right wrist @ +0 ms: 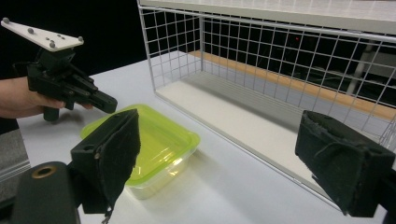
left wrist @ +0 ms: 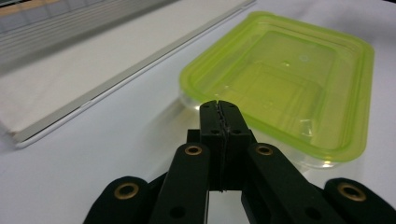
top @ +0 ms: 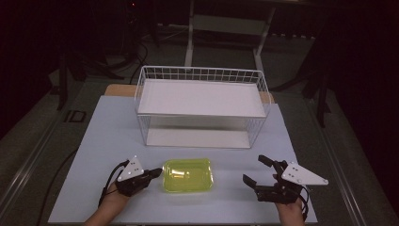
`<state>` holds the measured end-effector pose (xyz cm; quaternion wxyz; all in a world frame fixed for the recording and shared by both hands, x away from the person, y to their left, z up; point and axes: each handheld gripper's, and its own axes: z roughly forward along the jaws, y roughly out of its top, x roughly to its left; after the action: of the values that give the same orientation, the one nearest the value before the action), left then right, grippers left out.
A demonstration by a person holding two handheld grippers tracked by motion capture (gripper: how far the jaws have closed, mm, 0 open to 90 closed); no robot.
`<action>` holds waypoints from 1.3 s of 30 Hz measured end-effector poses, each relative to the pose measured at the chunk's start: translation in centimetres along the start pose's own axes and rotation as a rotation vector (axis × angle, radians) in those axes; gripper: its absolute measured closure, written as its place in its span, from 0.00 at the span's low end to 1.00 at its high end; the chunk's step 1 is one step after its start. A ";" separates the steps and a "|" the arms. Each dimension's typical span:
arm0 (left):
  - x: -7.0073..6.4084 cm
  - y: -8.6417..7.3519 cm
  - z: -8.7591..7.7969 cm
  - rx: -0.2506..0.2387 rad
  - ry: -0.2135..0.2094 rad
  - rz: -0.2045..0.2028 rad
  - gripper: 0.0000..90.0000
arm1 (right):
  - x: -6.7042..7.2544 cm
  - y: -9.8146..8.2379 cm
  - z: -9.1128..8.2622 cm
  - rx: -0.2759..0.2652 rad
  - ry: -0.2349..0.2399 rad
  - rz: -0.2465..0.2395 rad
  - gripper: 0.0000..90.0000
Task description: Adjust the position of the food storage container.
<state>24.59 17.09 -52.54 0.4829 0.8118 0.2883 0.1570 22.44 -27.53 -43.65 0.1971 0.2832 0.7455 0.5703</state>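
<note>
Container flat, lid up, lengthwise left-right.

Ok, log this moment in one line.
left gripper: shut, at container edge | right gripper: open, empty | wire basket: behind

The box has a shiny, see-through yellow-green plastic lid that looks smooth. The basket is thin white metal wire, and the bench is smooth, matt and pale. The right gripper's fingers have rough black cloth-like pads.
</note>
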 end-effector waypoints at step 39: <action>-2.8 2.6 5.5 -0.017 -0.095 -0.002 1.00 | -0.2 -0.3 0.1 0.015 0.000 -0.020 0.16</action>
<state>26.13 10.63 -52.89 0.5032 0.8138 0.2646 0.1204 22.58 -27.60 -43.99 0.2008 0.2772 0.7526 0.5625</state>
